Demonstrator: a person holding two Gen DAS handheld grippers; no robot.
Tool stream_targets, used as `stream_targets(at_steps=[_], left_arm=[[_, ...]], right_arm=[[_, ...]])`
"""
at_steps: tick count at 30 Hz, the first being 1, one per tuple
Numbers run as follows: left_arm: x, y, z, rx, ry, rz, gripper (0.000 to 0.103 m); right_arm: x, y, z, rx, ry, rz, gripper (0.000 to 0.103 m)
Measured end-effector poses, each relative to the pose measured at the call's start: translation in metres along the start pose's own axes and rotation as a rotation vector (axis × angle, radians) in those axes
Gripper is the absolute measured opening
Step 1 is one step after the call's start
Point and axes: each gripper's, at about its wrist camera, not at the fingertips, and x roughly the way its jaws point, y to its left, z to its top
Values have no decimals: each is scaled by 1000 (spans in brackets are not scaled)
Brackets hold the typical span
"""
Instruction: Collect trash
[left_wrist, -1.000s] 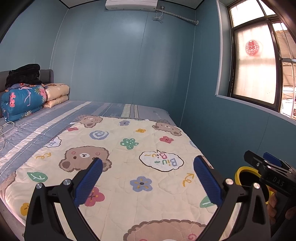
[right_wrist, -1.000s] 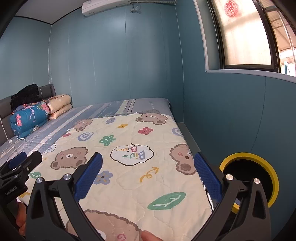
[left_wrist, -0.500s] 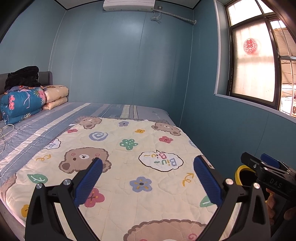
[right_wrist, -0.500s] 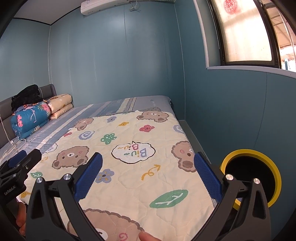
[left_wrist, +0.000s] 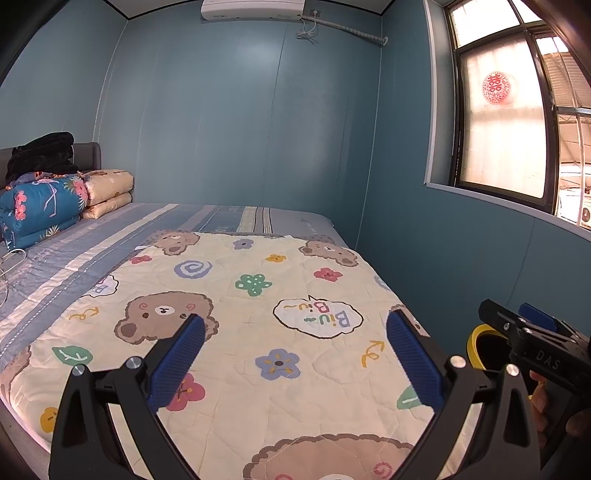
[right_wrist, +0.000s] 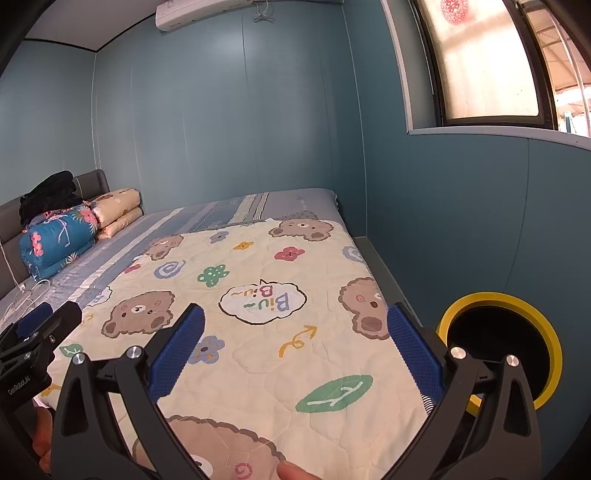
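Both grippers, left gripper (left_wrist: 295, 347) & right gripper (right_wrist: 295, 343), gape wide over quilt (right_wrist: 280, 332); yellow-rimmed bin (right_wrist: 498, 343) mouth faces up.

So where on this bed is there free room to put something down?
The bear quilt is bare from its near edge to the striped sheet behind. That sheet is free too. Crowded: the folded blankets and white cable at the headboard.

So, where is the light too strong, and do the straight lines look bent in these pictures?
Left wrist view: the dark-framed window is washed out, and its frame and sill curve from fisheye distortion. Right wrist view: the same window glares, and the blue walls bow; corners are black.
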Motion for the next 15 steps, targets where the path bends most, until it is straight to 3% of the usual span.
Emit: stream_targets(at_steps=[15], left_arm=[[2, 2, -1, -1, 10, -9, 95]], right_arm=[[0, 0, -1, 1, 2, 0, 95]])
